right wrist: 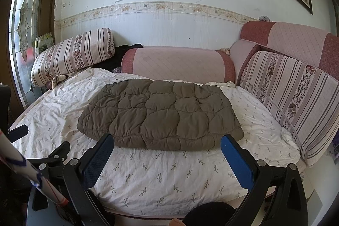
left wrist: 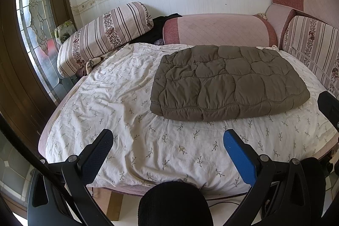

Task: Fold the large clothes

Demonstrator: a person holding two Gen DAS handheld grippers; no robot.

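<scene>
Jacket (right wrist: 160, 114) folded flat, long axis left-right

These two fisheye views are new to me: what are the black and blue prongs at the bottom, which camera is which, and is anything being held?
Each picture comes from a camera riding on a hand-held gripper, looking along its two fingers. One view shows the left hand-held gripper, the other the right hand-held gripper. Both stand open and hold nothing. Ahead is a bed with a leaf-print sheet. On it lies a brown quilted jacket, folded into a flat block. A striped pillow sits at the back left.
</scene>
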